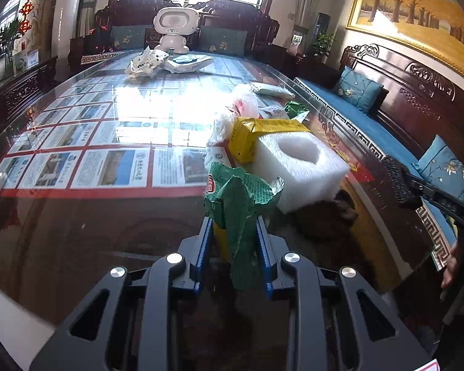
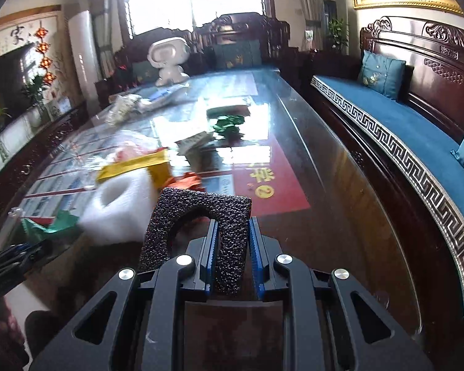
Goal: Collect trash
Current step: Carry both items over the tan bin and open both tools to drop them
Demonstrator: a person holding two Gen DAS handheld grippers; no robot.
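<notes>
My left gripper [image 1: 234, 221] is shut on a crumpled green wrapper [image 1: 241, 198], held just above the glass table [image 1: 92, 235]. Behind it lie a white foam block [image 1: 297, 167], a yellow box [image 1: 250, 137] and a clear plastic bag [image 1: 232, 114]. My right gripper [image 2: 232, 221] is shut on one leg of a black arch-shaped foam piece [image 2: 201, 210]; that same black foam piece [image 1: 397, 182] shows at the right in the left wrist view. The white foam block [image 2: 117, 207], yellow box [image 2: 139, 164] and green wrapper [image 2: 51, 224] sit to its left.
More litter lies farther up the table: a green crumpled foil [image 2: 229, 122], paper scraps [image 2: 195, 142], a white bag [image 1: 145, 61] and a white robot toy [image 1: 174, 29]. A blue-cushioned wooden bench [image 2: 402, 142] runs along the table's right side. A hand [image 1: 457, 262] shows at the right edge.
</notes>
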